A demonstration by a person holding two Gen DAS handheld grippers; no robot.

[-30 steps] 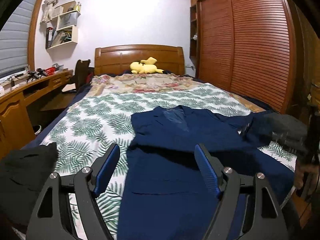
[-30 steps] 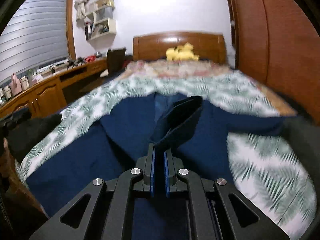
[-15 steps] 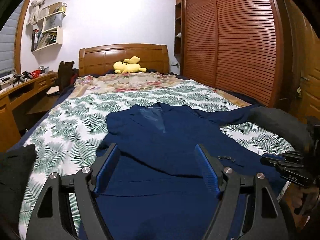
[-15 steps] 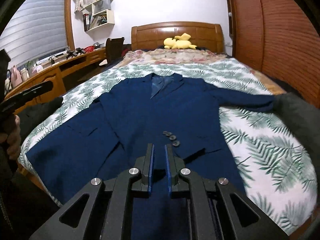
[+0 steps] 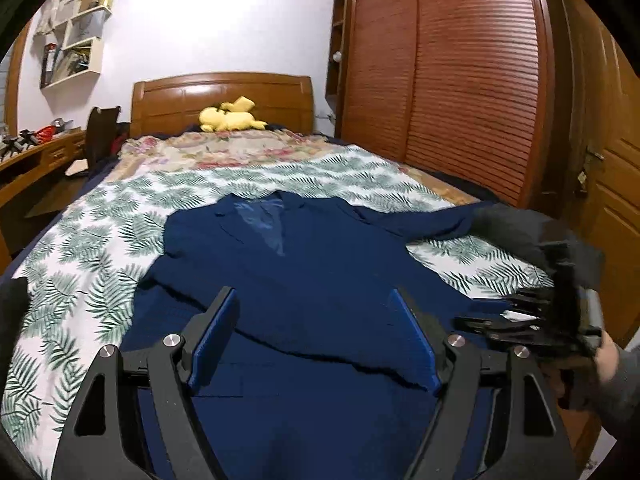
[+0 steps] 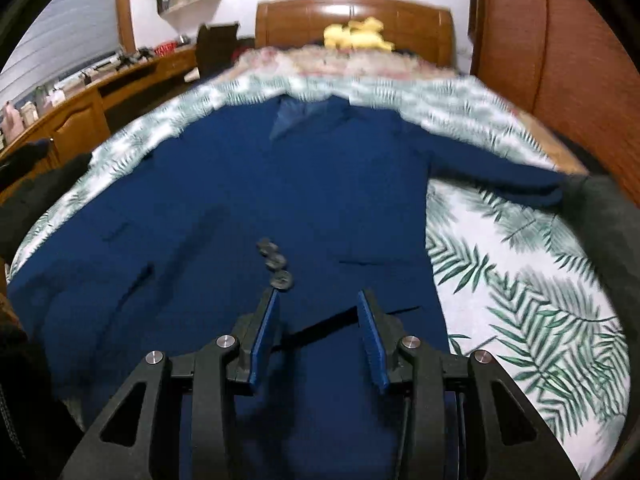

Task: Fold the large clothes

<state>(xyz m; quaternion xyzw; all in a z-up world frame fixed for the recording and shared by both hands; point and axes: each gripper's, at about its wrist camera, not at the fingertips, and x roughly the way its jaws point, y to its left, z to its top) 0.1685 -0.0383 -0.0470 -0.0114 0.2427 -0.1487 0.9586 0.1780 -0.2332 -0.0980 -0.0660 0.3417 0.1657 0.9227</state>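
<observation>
The navy jacket [image 6: 248,200] was seen spread flat along the bed [image 6: 520,280], collar far, hem nearest the right gripper [image 6: 318,316], jaws opening and empty, the left gripper [image 5: 316,320] held wide, nothing gripped.

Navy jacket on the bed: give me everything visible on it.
The navy jacket is a dark blue suit-style piece, woven cloth by the look, lying front-up and spread flat on the leaf-print bedspread. Collar and lapels point toward the headboard, showing lighter blue lining. One sleeve stretches out to a dark grey garment. Three dark buttons sit near the front edge; pocket slits show on both sides. The right hand-held gripper hovers over the hem, jaws opening, nothing between them.
</observation>
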